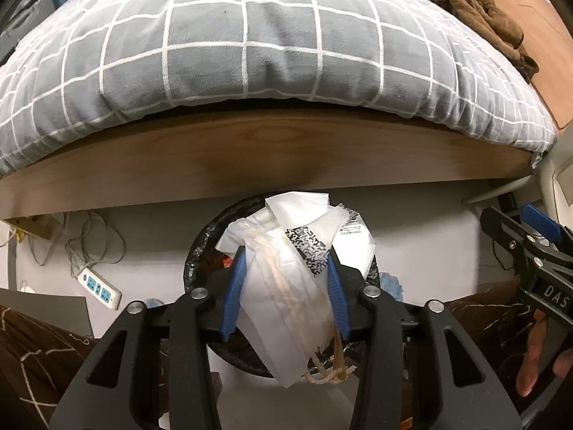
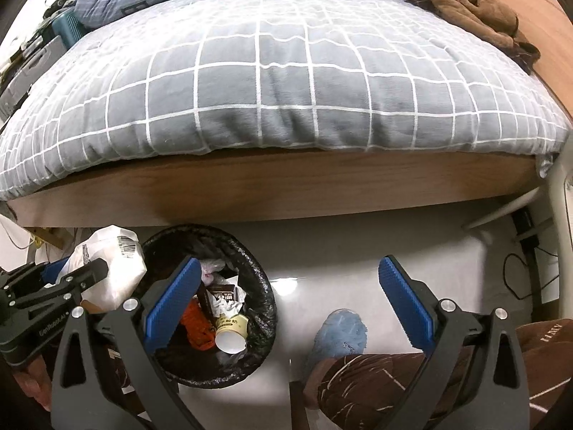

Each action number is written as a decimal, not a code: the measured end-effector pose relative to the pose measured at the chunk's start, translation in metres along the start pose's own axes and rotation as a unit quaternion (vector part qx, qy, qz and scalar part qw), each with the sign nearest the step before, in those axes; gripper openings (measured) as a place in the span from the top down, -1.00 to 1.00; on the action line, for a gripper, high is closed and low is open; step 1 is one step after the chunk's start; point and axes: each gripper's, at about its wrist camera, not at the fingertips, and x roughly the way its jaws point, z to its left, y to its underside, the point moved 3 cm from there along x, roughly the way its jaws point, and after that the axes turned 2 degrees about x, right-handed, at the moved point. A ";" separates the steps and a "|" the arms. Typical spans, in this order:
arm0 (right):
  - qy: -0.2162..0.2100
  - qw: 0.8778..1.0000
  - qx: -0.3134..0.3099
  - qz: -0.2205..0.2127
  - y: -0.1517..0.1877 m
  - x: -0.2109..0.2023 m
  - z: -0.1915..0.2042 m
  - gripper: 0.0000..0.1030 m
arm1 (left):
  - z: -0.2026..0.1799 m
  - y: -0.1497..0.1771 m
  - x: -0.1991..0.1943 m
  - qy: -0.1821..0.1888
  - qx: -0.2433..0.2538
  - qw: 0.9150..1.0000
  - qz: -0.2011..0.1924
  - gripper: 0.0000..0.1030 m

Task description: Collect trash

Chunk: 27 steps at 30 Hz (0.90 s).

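My left gripper is shut on a crumpled white plastic bag with a barcode label and a twine string, held just above the black-lined trash bin. In the right wrist view the same bag hangs at the bin's left rim, with the left gripper on it. The bin holds a paper cup, orange packaging and wrappers. My right gripper is open and empty, over the bin's right side and the floor.
A bed with a grey checked quilt and wooden frame stands right behind the bin. A power strip and cables lie on the floor at left. A blue slipper and the person's brown-trousered leg are at right.
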 end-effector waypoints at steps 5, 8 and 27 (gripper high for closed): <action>-0.004 1.000 -0.004 -0.004 0.000 -0.005 0.005 -0.85 | 0.003 0.001 -0.007 -0.009 -0.002 1.000 -0.005 -0.10; -0.017 1.000 -0.005 -0.012 -0.006 -0.012 0.011 -0.85 | 0.011 0.002 -0.017 -0.016 -0.002 1.000 -0.017 -0.31; -0.022 0.993 -0.041 -0.112 -0.049 -0.119 0.043 -0.85 | 0.046 -0.025 -0.166 -0.064 -0.030 0.986 -0.149 -0.89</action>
